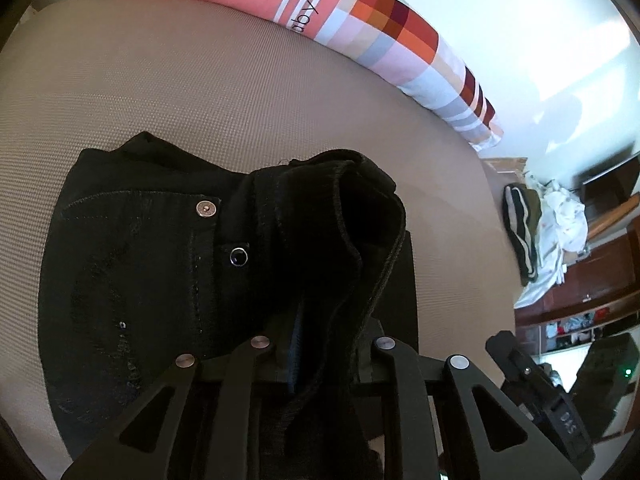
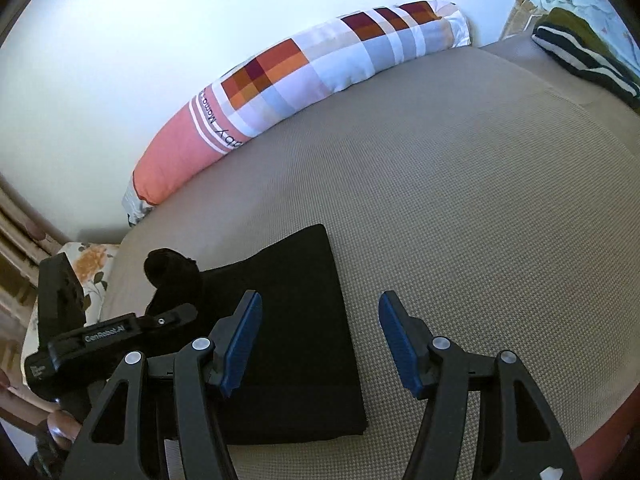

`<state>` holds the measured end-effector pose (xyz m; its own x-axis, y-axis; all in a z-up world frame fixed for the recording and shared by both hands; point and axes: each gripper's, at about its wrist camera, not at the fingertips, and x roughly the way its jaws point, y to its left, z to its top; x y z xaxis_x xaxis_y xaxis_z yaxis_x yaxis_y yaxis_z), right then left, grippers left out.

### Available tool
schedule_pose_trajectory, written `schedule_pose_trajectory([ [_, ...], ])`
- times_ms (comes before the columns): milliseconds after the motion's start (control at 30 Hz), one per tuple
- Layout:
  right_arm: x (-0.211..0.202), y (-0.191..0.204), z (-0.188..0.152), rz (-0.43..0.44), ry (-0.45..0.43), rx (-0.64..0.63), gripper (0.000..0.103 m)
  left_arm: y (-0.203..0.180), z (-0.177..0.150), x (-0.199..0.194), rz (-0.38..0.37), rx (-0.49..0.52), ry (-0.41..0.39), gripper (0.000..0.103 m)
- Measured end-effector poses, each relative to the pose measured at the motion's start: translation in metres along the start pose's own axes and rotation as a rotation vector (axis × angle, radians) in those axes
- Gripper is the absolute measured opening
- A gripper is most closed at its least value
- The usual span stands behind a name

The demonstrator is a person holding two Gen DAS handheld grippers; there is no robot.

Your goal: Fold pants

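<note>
Black pants point(image 1: 160, 264) lie on the beige mattress point(image 1: 200, 92), with a metal button and rivet showing near the waistband. My left gripper point(image 1: 320, 344) is shut on a bunched fold of the pants point(image 1: 360, 220) and holds it raised. In the right wrist view the pants point(image 2: 292, 340) lie as a flat folded black rectangle. My right gripper point(image 2: 320, 340) is open with blue pads point(image 2: 240, 340), hovering over the right edge of the pants. The left gripper's body point(image 2: 112, 336) shows at left, gripping the cloth.
A long pink and checked bolster pillow point(image 2: 304, 80) lies along the white wall. A striped dark garment point(image 2: 584, 52) and white laundry sit at the mattress's far end. Wooden furniture point(image 1: 600, 264) stands beyond the bed edge. A floral pillow point(image 2: 92, 268) is at left.
</note>
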<state>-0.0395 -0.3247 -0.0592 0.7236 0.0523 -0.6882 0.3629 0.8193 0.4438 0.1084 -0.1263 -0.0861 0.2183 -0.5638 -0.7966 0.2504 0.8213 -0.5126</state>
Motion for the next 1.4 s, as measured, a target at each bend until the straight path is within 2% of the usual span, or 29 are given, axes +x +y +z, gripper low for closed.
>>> schedule_pose_trajectory([
  [67,0.0,0.0,-0.001,0.001,0.004,-0.001,0.059,-0.003,-0.002,0.001,0.004,0.008,-0.003,0.027],
  [167,0.002,0.0,-0.001,-0.004,0.009,0.002,0.059,-0.009,-0.007,-0.001,0.008,0.047,-0.006,0.039],
  [233,0.004,0.0,-0.001,-0.01,0.013,0.002,0.059,-0.011,-0.012,-0.007,-0.011,0.06,-0.008,0.056],
  [333,0.008,0.0,-0.002,-0.012,0.027,0.001,0.059,-0.013,-0.018,-0.021,-0.022,0.105,-0.041,0.065],
  [467,0.018,0.001,-0.005,0.077,0.087,0.023,0.059,-0.004,-0.027,-0.048,0.092,0.173,-0.137,0.066],
  [600,0.049,0.008,-0.001,0.279,0.272,0.052,0.06,0.024,-0.028,-0.072,0.225,0.162,-0.2,0.066],
  [633,0.056,0.01,0.0,0.302,0.302,0.049,0.06,0.033,-0.028,-0.076,0.249,0.148,-0.211,0.066],
  [700,0.071,0.014,0.005,0.334,0.35,0.039,0.063,0.052,-0.029,-0.08,0.267,0.112,-0.215,0.066],
  [767,0.086,0.015,0.009,0.33,0.387,0.024,0.063,0.072,-0.029,-0.081,0.278,0.057,-0.2,0.066],
  [933,0.114,0.014,0.014,0.369,0.422,0.025,0.063,0.104,-0.035,-0.084,0.289,-0.032,-0.186,0.066],
  [1233,0.139,0.029,0.021,0.421,0.433,-0.006,0.063,0.114,-0.037,-0.075,0.328,-0.049,-0.157,0.066],
  [1400,0.147,0.038,0.021,0.44,0.443,-0.059,0.059,0.112,-0.035,-0.07,0.335,-0.046,-0.147,0.066],
])
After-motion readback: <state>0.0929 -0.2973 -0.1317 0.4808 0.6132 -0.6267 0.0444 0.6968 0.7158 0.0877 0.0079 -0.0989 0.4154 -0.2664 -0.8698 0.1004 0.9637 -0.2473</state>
